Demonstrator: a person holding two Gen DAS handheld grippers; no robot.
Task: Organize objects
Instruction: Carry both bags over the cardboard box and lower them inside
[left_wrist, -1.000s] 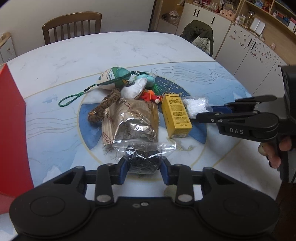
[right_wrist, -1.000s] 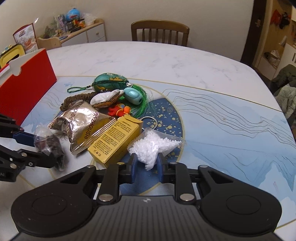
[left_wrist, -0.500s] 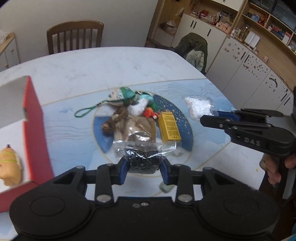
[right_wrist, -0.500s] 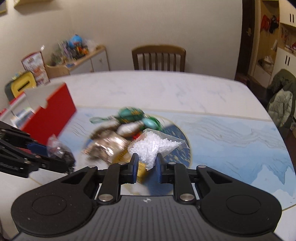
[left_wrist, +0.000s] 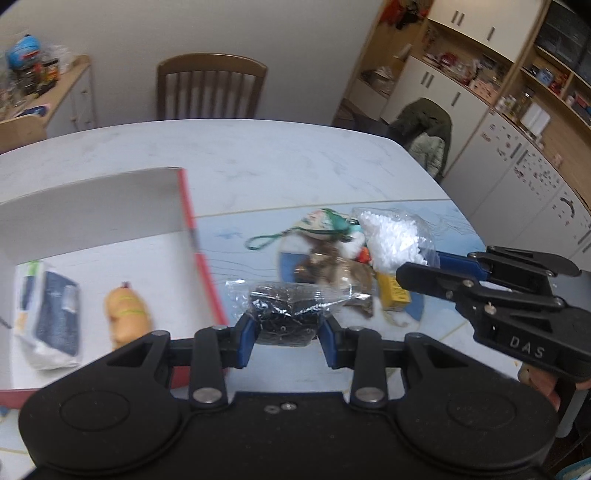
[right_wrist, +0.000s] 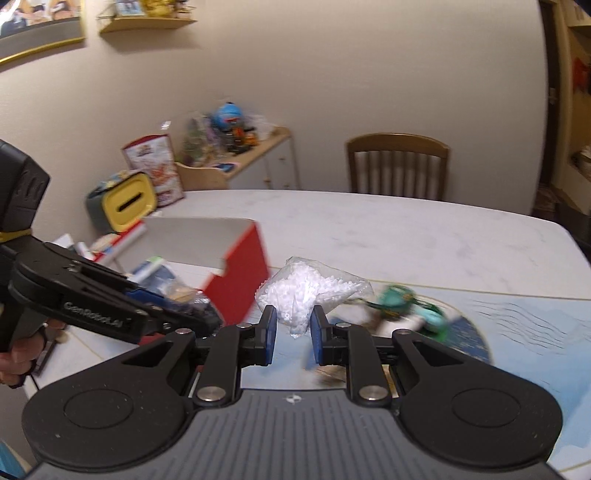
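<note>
left gripper clamps a clear bag of dark bits; right gripper pinches a bag of white pellets. both hang beside the red box: clear its wall before releasing.

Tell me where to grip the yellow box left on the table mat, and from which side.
Take the yellow box across its two long narrow sides, coming down from above. It lies flat on the mat, so the broad face offers nothing to pinch. The brown foil packet crowds its left side, so place the fingers carefully there.
</note>
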